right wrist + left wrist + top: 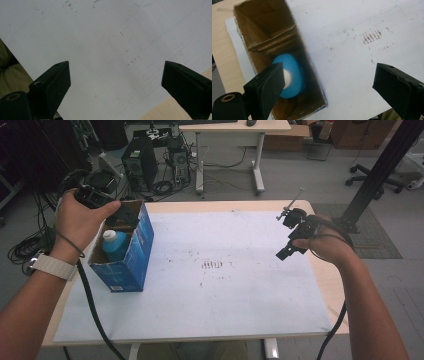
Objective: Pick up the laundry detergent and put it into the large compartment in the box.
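Note:
An open-topped blue cardboard box (136,254) stands at the left of the table. A blue bottle (115,246) with a white cap sits upright inside it. My left gripper (120,215) hovers over the box's far end, held by the person's left hand. In the left gripper view its jaws (328,67) stand wide open above the box (262,30), and the bottle (295,72) lies just past the left jaw. My right gripper (286,234) hangs over the table's right side, open and holding nothing. In its own view it (116,63) looks down on bare white sheet (100,37).
A white sheet (225,290) with faint dark marks covers most of the wooden table (330,285). Beyond the table, a computer tower (140,162), cables and a white desk (227,130) stand on the floor. A black post (380,170) rises at the right.

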